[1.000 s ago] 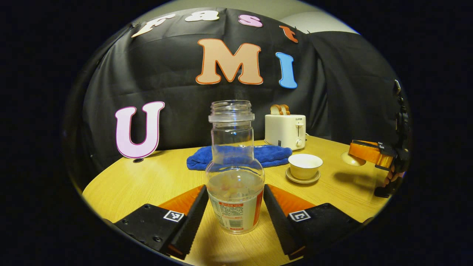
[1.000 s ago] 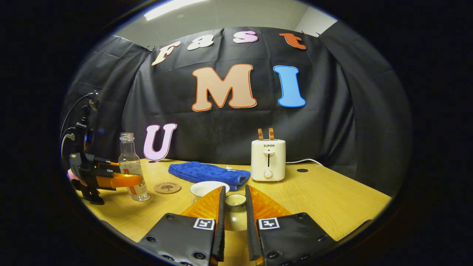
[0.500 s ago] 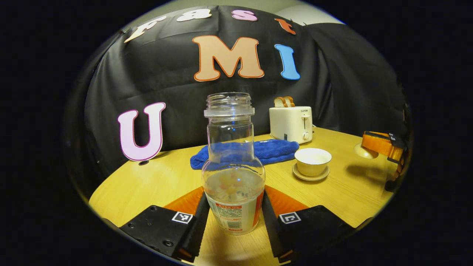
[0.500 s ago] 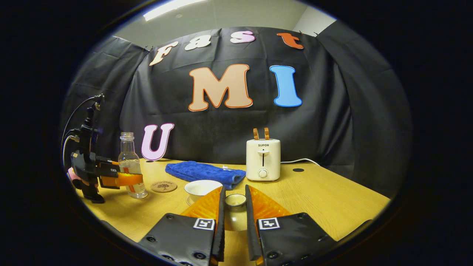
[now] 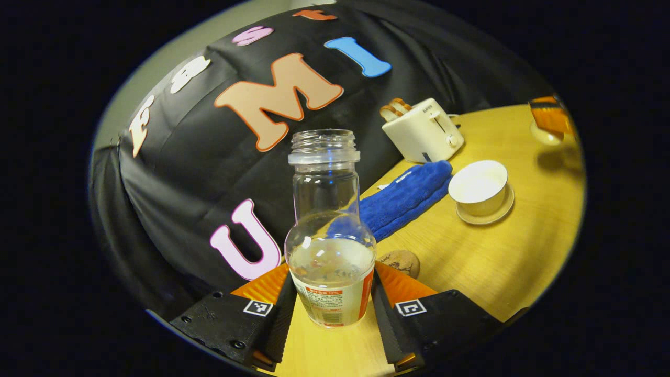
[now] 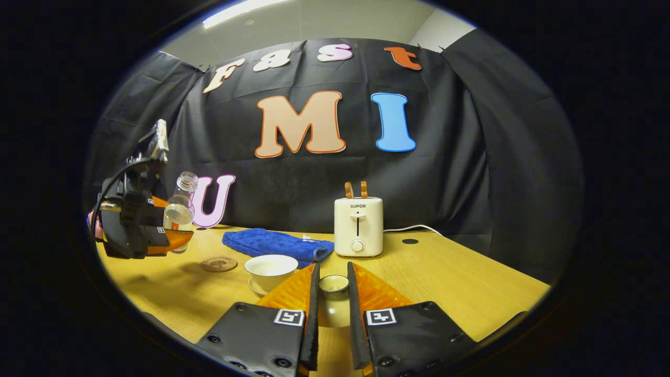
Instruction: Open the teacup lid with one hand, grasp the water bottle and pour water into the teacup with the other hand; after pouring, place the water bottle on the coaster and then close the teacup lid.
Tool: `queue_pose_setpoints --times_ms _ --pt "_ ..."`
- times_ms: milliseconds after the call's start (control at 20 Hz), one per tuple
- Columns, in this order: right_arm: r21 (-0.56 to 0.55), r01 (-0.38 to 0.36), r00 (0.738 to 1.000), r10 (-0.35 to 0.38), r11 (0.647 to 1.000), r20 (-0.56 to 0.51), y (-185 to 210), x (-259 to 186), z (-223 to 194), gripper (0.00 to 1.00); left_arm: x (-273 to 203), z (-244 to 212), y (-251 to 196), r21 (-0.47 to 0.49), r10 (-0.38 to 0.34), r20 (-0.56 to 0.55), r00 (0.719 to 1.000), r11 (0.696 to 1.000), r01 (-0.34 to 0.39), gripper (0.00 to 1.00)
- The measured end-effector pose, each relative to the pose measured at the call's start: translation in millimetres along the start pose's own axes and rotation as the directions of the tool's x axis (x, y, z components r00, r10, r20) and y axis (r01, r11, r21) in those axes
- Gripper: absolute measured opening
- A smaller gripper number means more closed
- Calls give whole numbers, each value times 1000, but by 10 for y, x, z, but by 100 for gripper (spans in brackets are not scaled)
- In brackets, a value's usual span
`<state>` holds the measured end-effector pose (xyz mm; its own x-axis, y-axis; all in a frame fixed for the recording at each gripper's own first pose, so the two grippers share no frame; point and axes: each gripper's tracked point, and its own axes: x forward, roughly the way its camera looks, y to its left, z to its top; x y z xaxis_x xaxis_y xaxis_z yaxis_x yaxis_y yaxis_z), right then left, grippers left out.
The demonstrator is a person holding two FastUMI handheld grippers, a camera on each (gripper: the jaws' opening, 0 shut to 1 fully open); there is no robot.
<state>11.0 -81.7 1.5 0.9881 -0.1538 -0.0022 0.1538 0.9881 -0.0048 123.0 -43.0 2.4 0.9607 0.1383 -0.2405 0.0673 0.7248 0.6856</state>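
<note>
Water bottle (image 5: pixel 331 246) tilts, clamped in left claw (image 5: pixel 331 309).

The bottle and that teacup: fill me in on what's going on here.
A person works two hand-held grippers at a round wooden table. The left hand-held gripper is shut on the clear, uncapped plastic water bottle and holds it off the table, tilted toward the open white teacup on its saucer. The right hand-held gripper holds the small white teacup lid aside. No water is pouring yet. The round cork coaster sits bare beside the cup.
</note>
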Motion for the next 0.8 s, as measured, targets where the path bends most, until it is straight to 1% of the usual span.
queue_pose_setpoints --times_ms 150,250,350,500,550,600,700,800 --pt "0 11 1000 -11 1000 -1 -61 -9 -5 28 91 58 -13 106 7 -17 1000 994 -5 69" --pt "0 23 1000 -23 1000 -1 -136 -18 -2 28 150 75 -24 182 19 -33 999 983 -12 69" --pt "0 39 999 -39 999 2 -222 -14 5 28 211 83 -39 271 29 -41 999 963 -17 70" --pt "-1 63 998 -63 998 4 -327 -23 10 28 296 91 -86 388 35 -37 999 921 -18 70" --pt "0 65 998 -65 998 5 -347 -27 12 29 324 71 -113 413 35 -40 999 910 -15 69" --pt "-2 68 998 -68 998 5 -361 -30 10 28 350 56 -131 433 37 -45 998 901 -14 71" --pt "-2 72 997 -72 997 5 -386 -29 9 28 319 69 -158 464 34 -50 998 886 -7 69" --pt "-2 74 997 -74 997 6 -407 -37 12 28 354 101 -198 499 26 -56 998 866 5 70"
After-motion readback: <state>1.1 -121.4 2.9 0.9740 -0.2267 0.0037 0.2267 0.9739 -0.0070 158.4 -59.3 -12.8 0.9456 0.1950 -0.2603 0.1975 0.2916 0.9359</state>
